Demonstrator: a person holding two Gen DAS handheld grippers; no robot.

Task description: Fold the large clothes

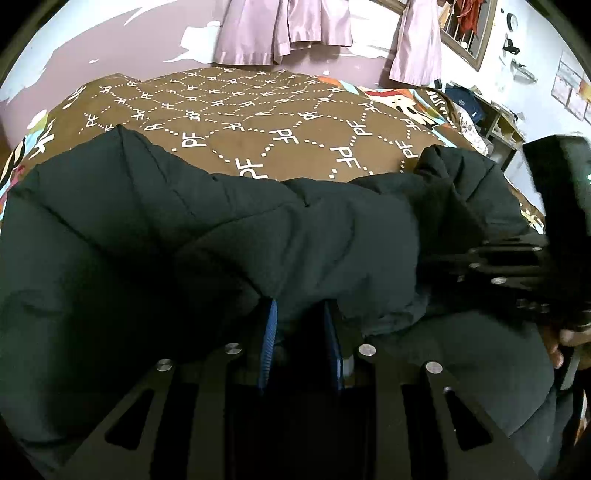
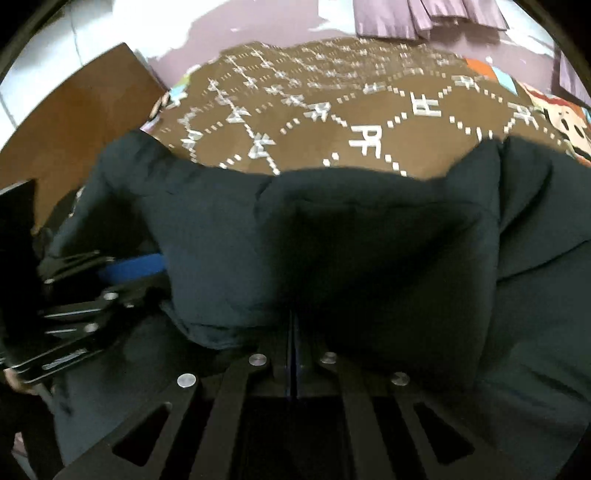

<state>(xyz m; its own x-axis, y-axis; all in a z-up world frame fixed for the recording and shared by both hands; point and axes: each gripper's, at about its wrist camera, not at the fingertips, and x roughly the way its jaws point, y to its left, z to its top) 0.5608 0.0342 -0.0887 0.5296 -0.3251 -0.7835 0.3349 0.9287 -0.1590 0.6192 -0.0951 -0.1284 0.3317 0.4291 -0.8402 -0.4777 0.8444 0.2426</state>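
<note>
A big black padded jacket (image 1: 221, 236) lies bunched on the bed and fills the lower half of both views (image 2: 369, 251). My left gripper (image 1: 301, 314) has its blue-padded fingers (image 1: 269, 339) a small gap apart with a thick fold of the jacket pinched between them. My right gripper (image 2: 293, 332) has its jaws pressed together, its tips buried under a jacket fold. The right gripper also shows at the right edge of the left wrist view (image 1: 517, 273), and the left one at the left of the right wrist view (image 2: 110, 280). The two grippers are close side by side.
The bed carries a brown blanket (image 1: 258, 122) with white "PF" lettering, and a colourful cartoon sheet (image 1: 402, 103) at its right. Pink curtains (image 1: 280, 29) hang behind. A brown wooden board (image 2: 74, 125) stands at the left. Shelves (image 1: 495, 122) stand at the far right.
</note>
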